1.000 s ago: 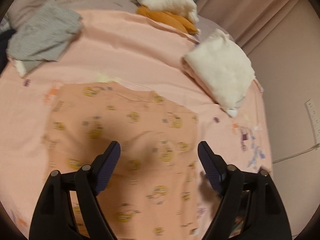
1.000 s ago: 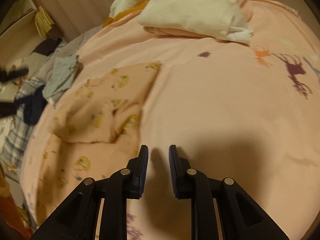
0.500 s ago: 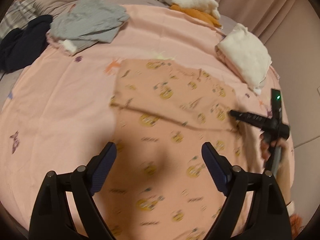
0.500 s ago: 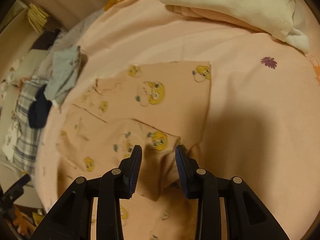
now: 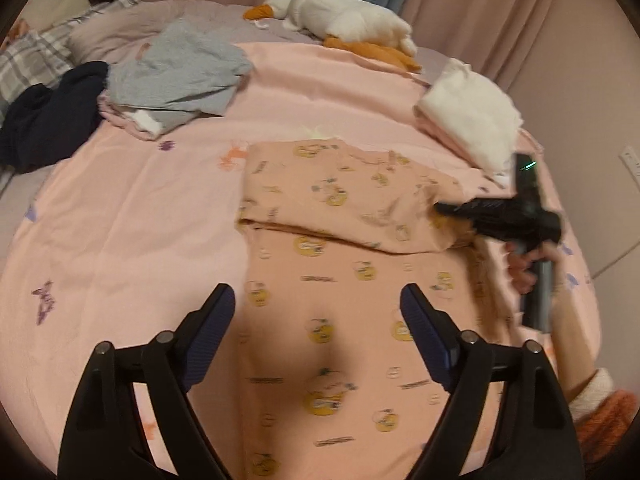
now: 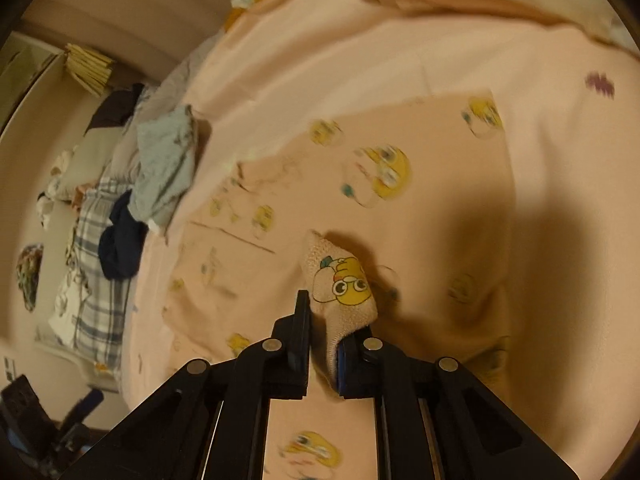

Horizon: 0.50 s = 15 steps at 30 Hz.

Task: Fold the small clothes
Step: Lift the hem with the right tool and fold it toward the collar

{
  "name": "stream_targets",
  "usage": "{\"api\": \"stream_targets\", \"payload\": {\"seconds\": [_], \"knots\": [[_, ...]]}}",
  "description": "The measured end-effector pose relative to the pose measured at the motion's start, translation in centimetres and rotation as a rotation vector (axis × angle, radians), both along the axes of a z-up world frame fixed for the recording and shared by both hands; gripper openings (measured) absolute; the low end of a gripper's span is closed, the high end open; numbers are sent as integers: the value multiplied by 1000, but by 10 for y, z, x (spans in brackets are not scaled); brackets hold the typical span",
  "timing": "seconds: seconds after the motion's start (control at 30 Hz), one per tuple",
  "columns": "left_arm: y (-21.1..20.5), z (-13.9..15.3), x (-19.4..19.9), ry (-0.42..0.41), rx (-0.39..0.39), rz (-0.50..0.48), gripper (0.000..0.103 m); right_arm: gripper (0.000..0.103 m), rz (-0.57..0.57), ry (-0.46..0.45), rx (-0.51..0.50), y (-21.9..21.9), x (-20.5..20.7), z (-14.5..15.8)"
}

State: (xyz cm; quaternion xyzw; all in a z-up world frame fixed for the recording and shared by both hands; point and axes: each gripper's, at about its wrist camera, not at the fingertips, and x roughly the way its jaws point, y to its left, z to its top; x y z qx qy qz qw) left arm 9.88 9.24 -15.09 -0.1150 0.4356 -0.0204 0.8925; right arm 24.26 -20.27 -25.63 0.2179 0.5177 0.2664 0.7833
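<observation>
- Peach cotton garment printed with yellow cartoon faces (image 5: 344, 304) lies flat on the pink bed sheet (image 5: 132, 216); its far part is folded back toward us, with the fold edge running crosswise.
- We see its long axis run from the left wrist camera away toward the white folded cloth stack (image 5: 472, 120).
- Our left hand-held gripper (image 5: 316, 316) hovers over the garment's near half with its fingers spread wide apart, nothing between them.
- Our right hand-held gripper (image 6: 324, 344) is clamped on a bunched corner of the garment (image 6: 344, 284), lifting it off the layer below.
- Only the left view shows the right hand (image 5: 528, 264) wrapped around the tool's handle, at the garment's right edge, forearm reaching in from the lower right.
- Only the right view shows the pinch itself, with fabric pressed between the pads.
- Beyond, we see a crumpled grey garment (image 5: 180, 76), a dark navy garment (image 5: 48, 120) and a white plush goose with orange feet (image 5: 348, 24).
</observation>
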Motion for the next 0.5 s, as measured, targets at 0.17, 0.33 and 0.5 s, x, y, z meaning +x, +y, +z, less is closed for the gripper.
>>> {"api": "stream_targets", "payload": {"seconds": [0.17,0.33,0.5], "knots": [[21,-10,-13,30,-71,28,77,11,36,-118,14,31,-1,58],[34,-9,-28,-18,-73,49,75,11,132,-263,-35,103,2,133],[50,-9,-36,-41,-73,81,76,11,227,-377,22,165,-7,191]]}}
